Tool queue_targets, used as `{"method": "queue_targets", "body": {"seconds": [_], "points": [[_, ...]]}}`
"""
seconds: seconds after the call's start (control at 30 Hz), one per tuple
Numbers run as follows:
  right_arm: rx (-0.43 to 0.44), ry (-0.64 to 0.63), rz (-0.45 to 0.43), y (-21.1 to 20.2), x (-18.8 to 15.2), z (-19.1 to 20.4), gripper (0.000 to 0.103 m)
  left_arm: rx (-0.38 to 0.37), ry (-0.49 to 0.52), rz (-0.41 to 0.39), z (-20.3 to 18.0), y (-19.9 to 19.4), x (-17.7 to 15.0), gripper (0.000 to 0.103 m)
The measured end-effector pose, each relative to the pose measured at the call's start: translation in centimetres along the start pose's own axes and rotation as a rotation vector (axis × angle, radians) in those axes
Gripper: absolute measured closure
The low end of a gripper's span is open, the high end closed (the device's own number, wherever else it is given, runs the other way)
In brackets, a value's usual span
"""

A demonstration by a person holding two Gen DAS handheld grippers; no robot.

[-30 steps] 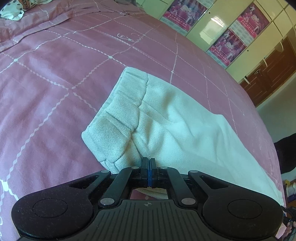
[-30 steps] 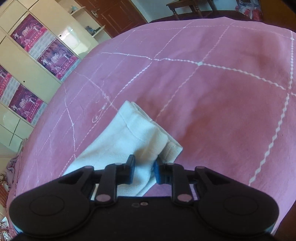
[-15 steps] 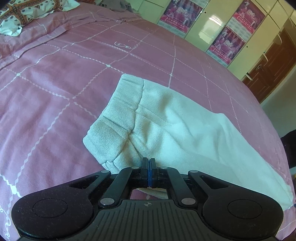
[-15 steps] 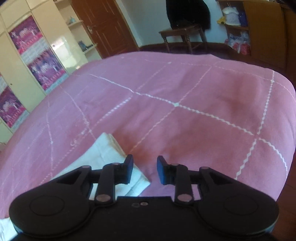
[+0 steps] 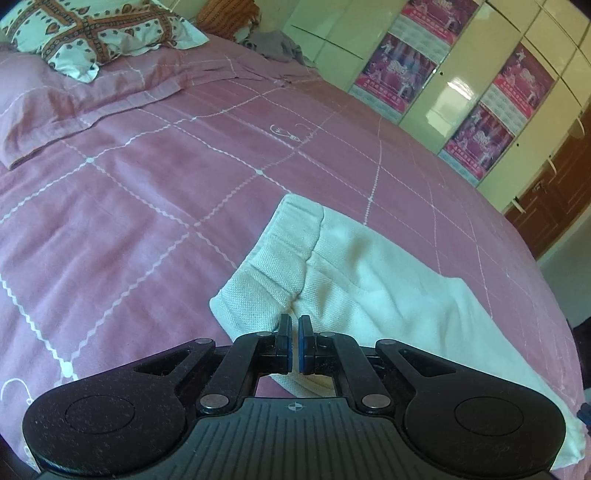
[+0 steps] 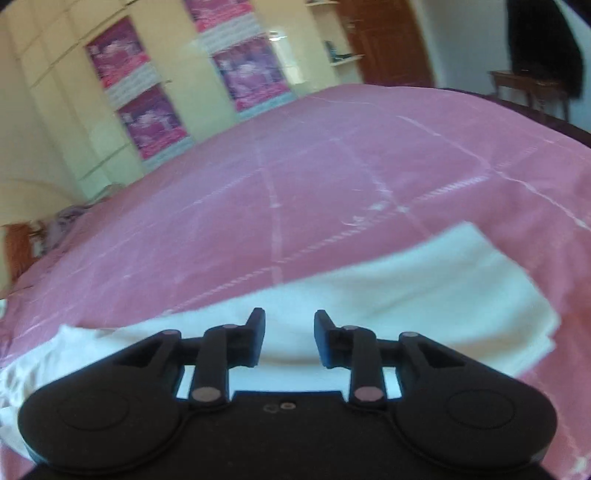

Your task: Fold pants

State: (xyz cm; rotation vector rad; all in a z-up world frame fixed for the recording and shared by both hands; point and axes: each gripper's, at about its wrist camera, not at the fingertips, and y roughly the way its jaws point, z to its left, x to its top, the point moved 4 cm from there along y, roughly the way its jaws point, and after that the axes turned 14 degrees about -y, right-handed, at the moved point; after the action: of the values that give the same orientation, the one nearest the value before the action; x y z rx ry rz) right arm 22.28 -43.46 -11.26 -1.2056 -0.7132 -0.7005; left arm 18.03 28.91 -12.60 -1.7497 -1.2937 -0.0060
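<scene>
White pants (image 5: pixel 369 273) lie folded lengthwise on the pink bedspread (image 5: pixel 147 206), waistband toward the far left, legs running to the right. My left gripper (image 5: pixel 294 332) hovers at the near edge of the waistband; its jaws stand slightly apart with a narrow gap and nothing between them. In the right wrist view the pants (image 6: pixel 424 288) stretch across the bed, the leg ends at the right. My right gripper (image 6: pixel 289 325) is open and empty above the middle of the pants.
A patterned pillow (image 5: pixel 88 33) and a pink pillowcase (image 5: pixel 74 107) lie at the head of the bed. Cream wardrobes with pink posters (image 5: pixel 476 96) line the far side. A wooden table (image 6: pixel 528 88) stands beyond the bed's foot.
My left gripper has opened a little, let go of the waistband and pulled back. My right gripper swung left from the leg ends and now looks across the pants' middle.
</scene>
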Motion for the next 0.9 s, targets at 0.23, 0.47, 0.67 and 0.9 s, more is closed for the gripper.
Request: {"method": "queue_targets", "body": {"seconds": [0.23,0.47,0.67,0.9], "points": [[0.434,-0.149,0.043,9.8,6.0,14.0,0.070,0.030,-0.029,-0.036,-0.4,1.4,0.0,0.102],[0.618,-0.318,0.204,20.2,6.8,26.3,0.064,0.091,-0.089,-0.142,0.6,-0.6,0.7,0.084],[0.651,-0.397,0.277,23.6,5.3,30.8,0.057,0.067,-0.077,-0.112,1.9,0.1,1.3,0.036],[0.696,-0.426,0.325,24.6,4.4,31.6,0.067,0.028,-0.115,-0.109,2.3,0.5,1.1,0.079]]}}
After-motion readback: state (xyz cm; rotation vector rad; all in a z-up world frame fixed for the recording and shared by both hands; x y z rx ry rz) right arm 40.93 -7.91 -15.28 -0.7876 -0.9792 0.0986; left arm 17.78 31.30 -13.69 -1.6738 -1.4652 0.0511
